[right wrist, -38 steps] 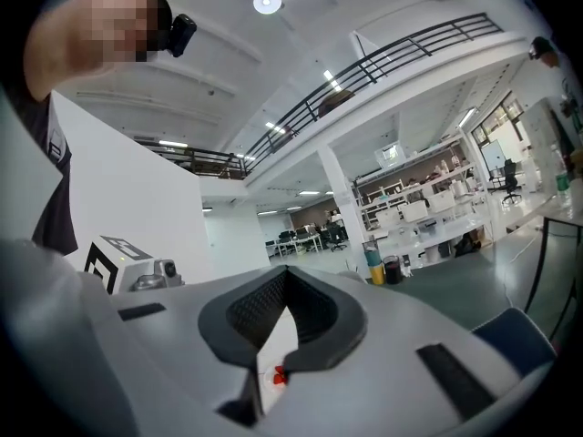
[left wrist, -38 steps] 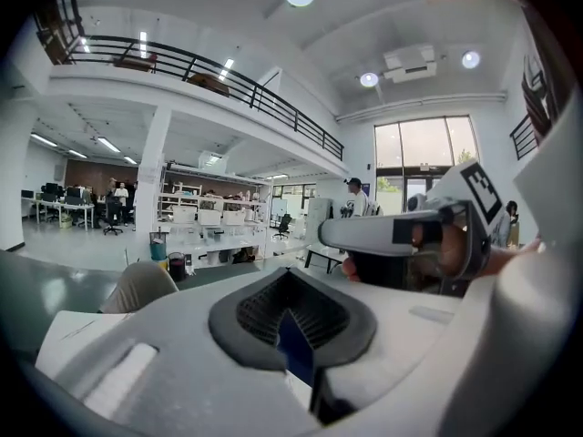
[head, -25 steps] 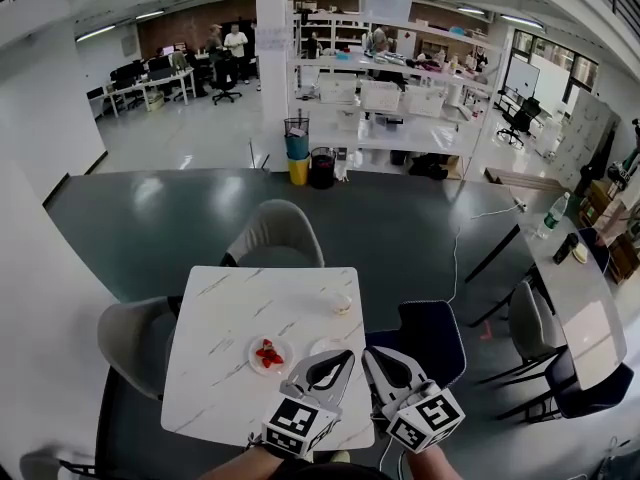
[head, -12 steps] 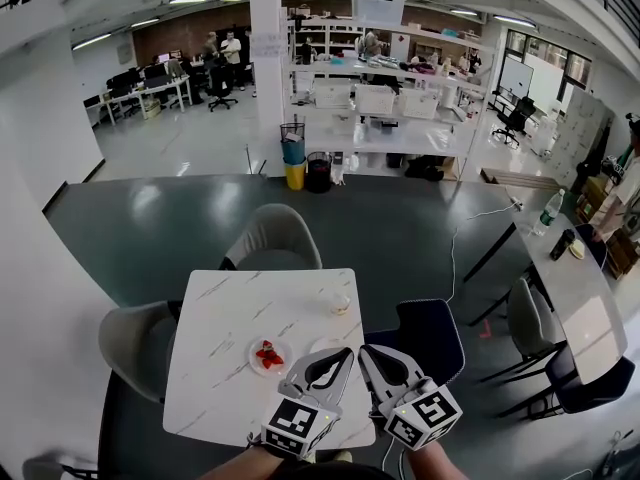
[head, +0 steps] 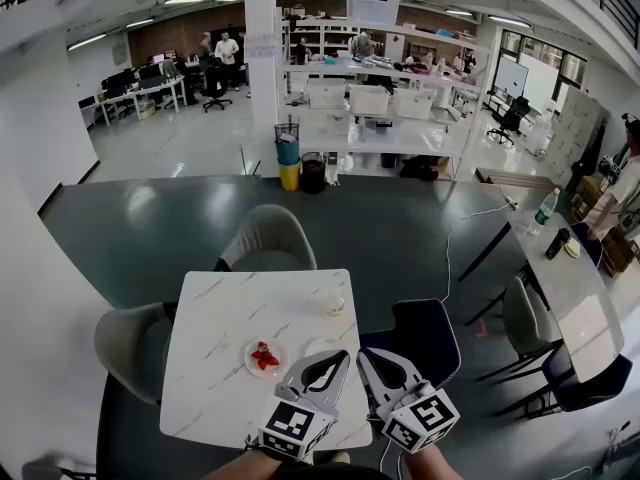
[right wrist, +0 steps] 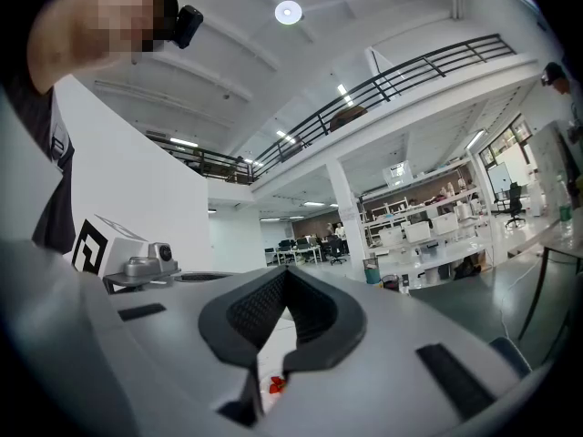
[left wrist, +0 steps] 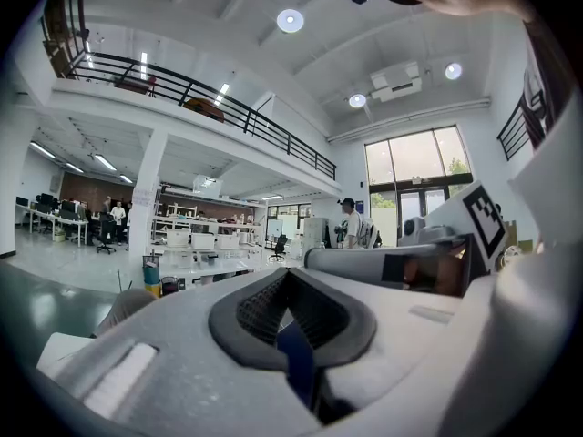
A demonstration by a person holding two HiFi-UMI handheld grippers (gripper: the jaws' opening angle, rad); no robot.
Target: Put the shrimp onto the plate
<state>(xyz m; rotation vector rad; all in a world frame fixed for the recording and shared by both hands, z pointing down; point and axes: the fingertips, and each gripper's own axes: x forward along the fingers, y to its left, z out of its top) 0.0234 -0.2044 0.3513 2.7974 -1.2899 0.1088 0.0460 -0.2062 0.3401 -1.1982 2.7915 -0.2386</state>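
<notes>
Red shrimp point(head: 264, 356) lie on a small white plate point(head: 251, 368) on the white marble table point(head: 215, 393) in the head view. A sliver of the shrimp point(right wrist: 276, 383) shows under the jaws in the right gripper view. My left gripper point(head: 345, 354) and right gripper point(head: 362, 354) hang side by side above the table's near right corner, to the right of the plate and apart from it. Both are shut with nothing between the jaws. In the gripper views the left gripper point(left wrist: 290, 271) and right gripper point(right wrist: 288, 269) point out into the hall.
A second small white dish point(head: 322, 347) lies just beyond the gripper tips. A little cup point(head: 335, 305) stands near the table's right edge. Grey chairs stand at the far side point(head: 266, 236) and left side point(head: 128, 338); a dark blue chair point(head: 428, 330) is on the right.
The head view has drifted slightly, so the table and plate sit a little lower left. Both grippers stay shut and side by side.
</notes>
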